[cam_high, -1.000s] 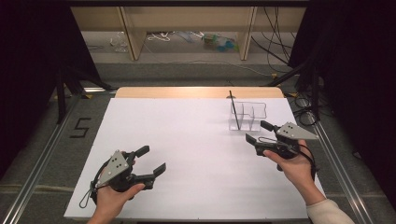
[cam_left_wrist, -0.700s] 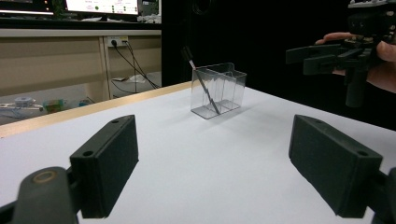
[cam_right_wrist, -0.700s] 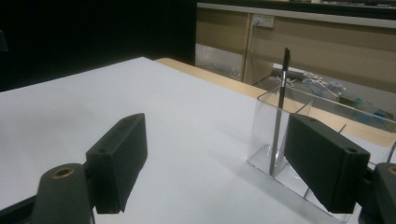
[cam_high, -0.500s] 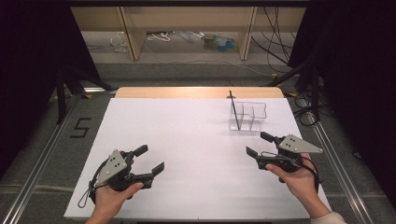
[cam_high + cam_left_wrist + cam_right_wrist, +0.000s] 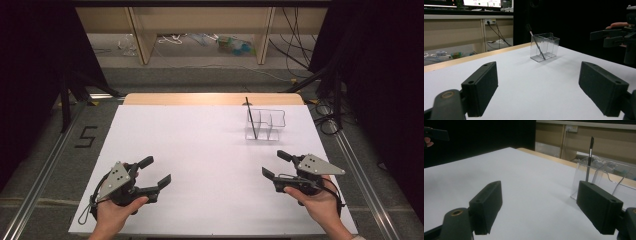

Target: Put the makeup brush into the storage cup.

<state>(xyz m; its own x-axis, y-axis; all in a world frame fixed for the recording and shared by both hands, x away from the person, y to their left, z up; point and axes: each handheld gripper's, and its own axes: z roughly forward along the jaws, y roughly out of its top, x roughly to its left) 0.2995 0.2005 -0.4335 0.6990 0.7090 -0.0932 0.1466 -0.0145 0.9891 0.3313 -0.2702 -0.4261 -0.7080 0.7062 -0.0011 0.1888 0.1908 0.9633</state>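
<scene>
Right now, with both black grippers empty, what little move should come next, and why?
Probably rest: the black pen already leans inside the clear plastic compartment box, and both the left gripper and the right gripper hover open, holding nothing, over the white table.

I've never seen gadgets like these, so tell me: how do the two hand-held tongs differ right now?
The left tongs sit near the table's front left, with bare white tabletop ahead of them; the right tongs are at the front right, closer to the clear compartment holder with the black pen. The left tongs point up and to the right in the high view; the right tongs point to the left. Both are open, empty and held in a hand.
</scene>
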